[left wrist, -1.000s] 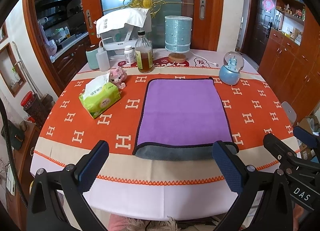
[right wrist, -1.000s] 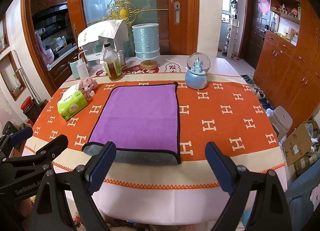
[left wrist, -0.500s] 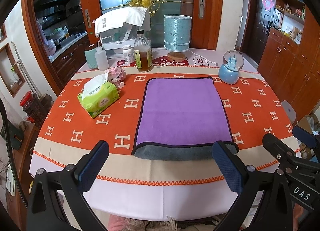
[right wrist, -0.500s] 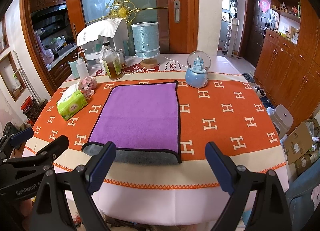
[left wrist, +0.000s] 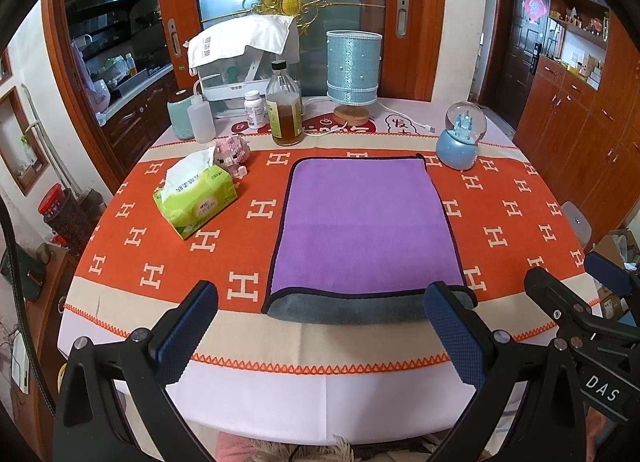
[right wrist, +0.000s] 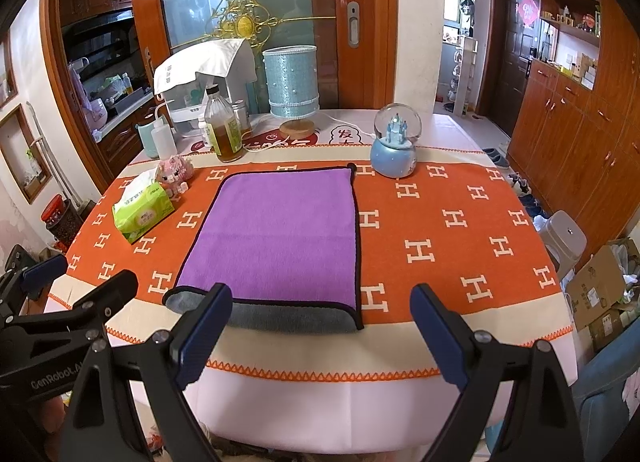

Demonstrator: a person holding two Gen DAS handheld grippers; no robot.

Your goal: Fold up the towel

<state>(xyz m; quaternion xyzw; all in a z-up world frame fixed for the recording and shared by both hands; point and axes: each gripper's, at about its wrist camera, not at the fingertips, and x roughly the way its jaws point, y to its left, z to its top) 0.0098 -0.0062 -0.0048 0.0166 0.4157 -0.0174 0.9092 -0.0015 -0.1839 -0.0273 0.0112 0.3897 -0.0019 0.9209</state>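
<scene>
- Left wrist view: the left hand-held gripper (left wrist: 320, 336) hangs over the near edge of the counter (left wrist: 360, 390), its two blue-padded fingers spread wide apart with nothing between them.
- The purple towel (left wrist: 366, 228) lies flat in the middle of the counter on the orange H-patterned cloth (left wrist: 128, 238), already folded; its grey underside shows as a band along the near edge, just beyond the fingertips and not touching them.
- The right hand-held gripper (left wrist: 588, 290) shows at the right edge of this view, by the near right side of the counter, apart from the towel.
- A green tissue pack (left wrist: 196, 202) sits toward the left edge of the counter, with a pink block-built pig (left wrist: 232, 150) just behind it.
- Along the far edge stand a brown-liquid bottle (left wrist: 285, 110), a blue lamp (left wrist: 353, 74) and a snow globe (left wrist: 460, 138) near the far right corner of the towel.
- Right wrist view: the right hand-held gripper (right wrist: 320, 336) is also over the near edge, fingers wide apart and holding nothing.
- The towel (right wrist: 280, 226) lies left of centre here, its near right corner between the two fingers and beyond them.
- The left hand-held gripper (right wrist: 80, 278) appears at the left edge, beside the near left corner of the counter (right wrist: 380, 410).
- The tissue pack (right wrist: 142, 210) and snow globe (right wrist: 394, 142) flank the towel, well apart from it.
</scene>
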